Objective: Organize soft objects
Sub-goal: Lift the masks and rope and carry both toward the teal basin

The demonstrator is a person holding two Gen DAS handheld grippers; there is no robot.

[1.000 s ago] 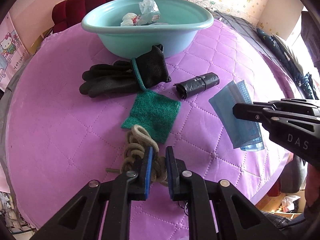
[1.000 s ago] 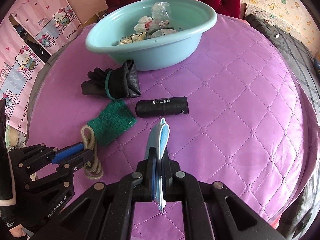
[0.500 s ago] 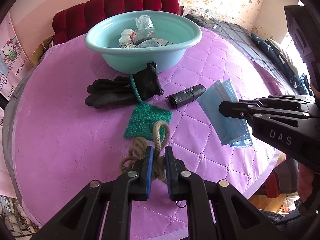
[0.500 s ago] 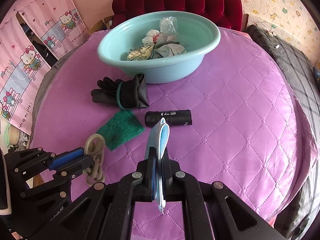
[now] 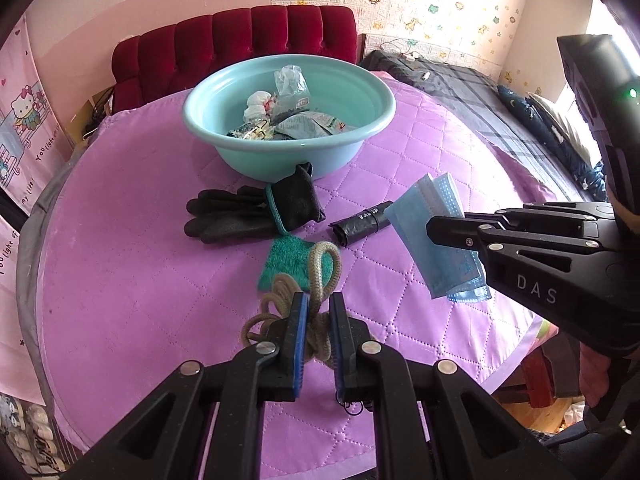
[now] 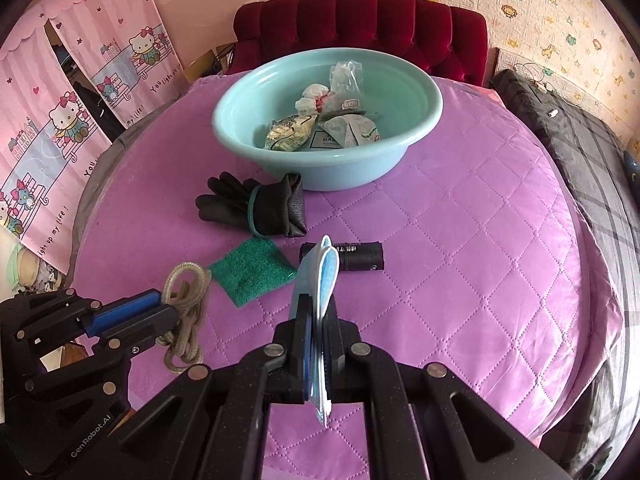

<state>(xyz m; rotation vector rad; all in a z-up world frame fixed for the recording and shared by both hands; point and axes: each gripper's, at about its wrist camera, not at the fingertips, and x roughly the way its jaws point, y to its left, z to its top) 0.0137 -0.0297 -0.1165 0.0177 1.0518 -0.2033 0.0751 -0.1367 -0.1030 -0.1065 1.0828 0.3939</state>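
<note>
1. My left gripper (image 5: 318, 312) pinches the rope (image 5: 320, 276), lifted above the quilt (image 5: 140, 280).
2. My right gripper (image 6: 318, 320) is clamped on the face mask (image 6: 320, 276).
3. Carry both over the basin (image 6: 240, 136) rim before releasing; watch for dangling rope loops.

Both tongs went up: left tongs (image 5: 318, 312) hauled the rope (image 5: 320, 268) off the counter (image 5: 140, 280), right tongs (image 6: 318, 316) lifted the blue mask (image 6: 320, 276), and the basin (image 6: 240, 120) now sits lower in view.
</note>
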